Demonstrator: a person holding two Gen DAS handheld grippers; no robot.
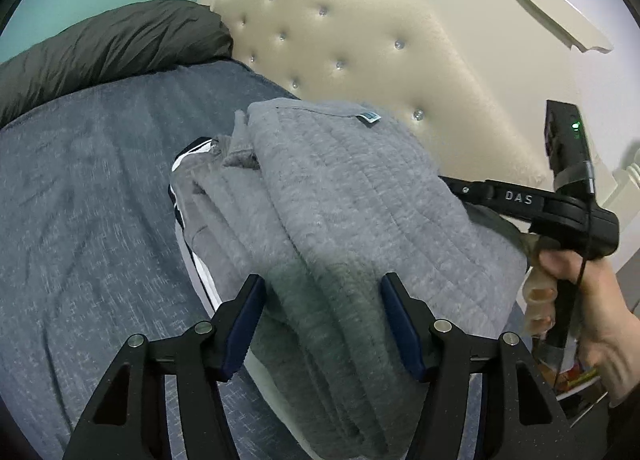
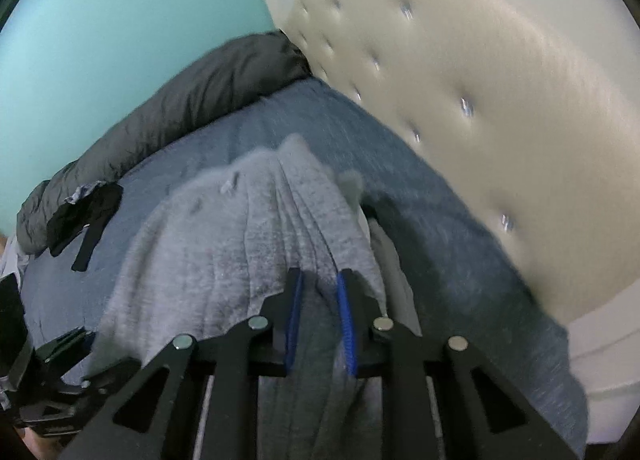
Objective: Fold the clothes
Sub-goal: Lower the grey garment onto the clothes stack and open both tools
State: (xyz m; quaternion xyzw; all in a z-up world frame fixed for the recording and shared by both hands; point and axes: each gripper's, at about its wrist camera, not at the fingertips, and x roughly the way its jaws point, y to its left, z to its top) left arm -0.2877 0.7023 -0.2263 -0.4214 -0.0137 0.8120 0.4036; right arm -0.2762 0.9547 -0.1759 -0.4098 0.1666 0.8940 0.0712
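Observation:
A thick grey quilted sweatshirt (image 1: 340, 188), folded into a bundle, lies over the blue-grey bed cover (image 1: 100, 180). Its label shows at the far edge. My left gripper (image 1: 322, 300) stands wide, its pads pressed on a thick fold at the near end. My right gripper (image 2: 320, 292) is nearly closed on a thinner pleat of the same sweatshirt (image 2: 240, 228). In the left wrist view the right gripper (image 1: 460, 188) reaches into the bundle's right side, held by a person's hand (image 1: 592, 300). A navy and white garment (image 1: 188, 164) peeks out under the bundle's left edge.
A cream tufted headboard (image 1: 360, 52) stands close behind the sweatshirt. A dark grey duvet (image 1: 112, 40) lies along the far side by the teal wall. A small black item (image 2: 84, 212) rests on the cover at the left. The bed's edge (image 2: 576, 380) drops away at the right.

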